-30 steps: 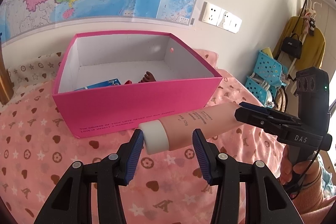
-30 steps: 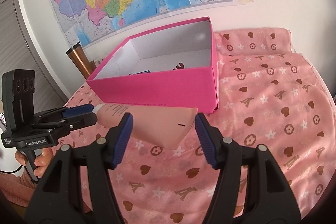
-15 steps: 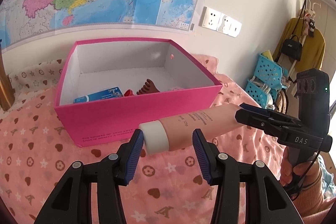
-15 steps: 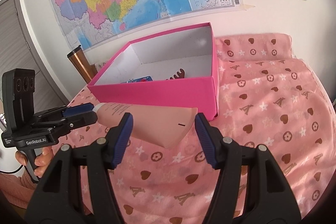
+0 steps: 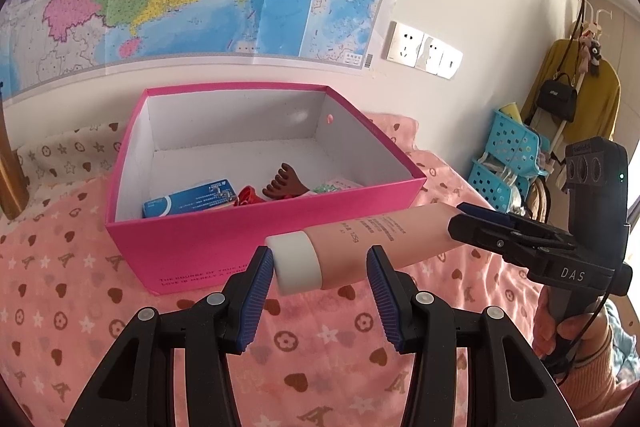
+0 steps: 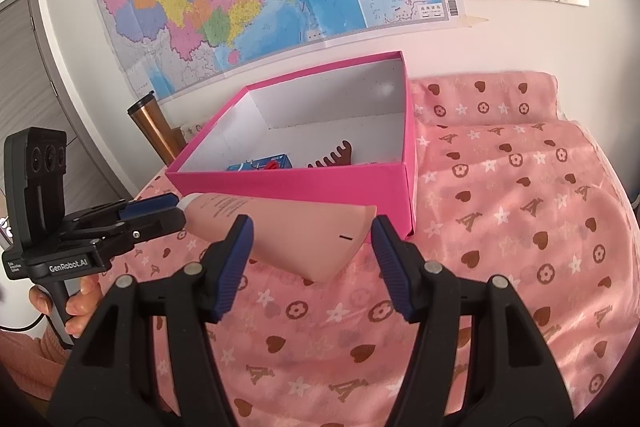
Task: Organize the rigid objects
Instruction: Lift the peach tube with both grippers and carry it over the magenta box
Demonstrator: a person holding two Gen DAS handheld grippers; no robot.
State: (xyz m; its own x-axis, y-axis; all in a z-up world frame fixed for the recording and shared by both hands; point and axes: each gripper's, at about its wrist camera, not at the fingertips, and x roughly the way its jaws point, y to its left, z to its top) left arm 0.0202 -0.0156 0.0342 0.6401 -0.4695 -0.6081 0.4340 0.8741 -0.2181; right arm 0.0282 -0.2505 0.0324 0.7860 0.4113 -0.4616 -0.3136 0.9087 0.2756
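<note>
Left gripper [image 5: 320,263] clamps tube [image 5: 360,247] at white cap [image 5: 296,261]; right gripper [image 6: 312,239] grips its flat crimped tail. Tube peach-pink, dark print, held level above heart-print cloth [image 6: 520,227], just before pink box [image 5: 224,239]. Left view alone shows box contents fully: blue carton [image 5: 188,203], brown comb [image 5: 286,183]. Right view alone: copper flask [image 6: 154,127] beside box.
</note>
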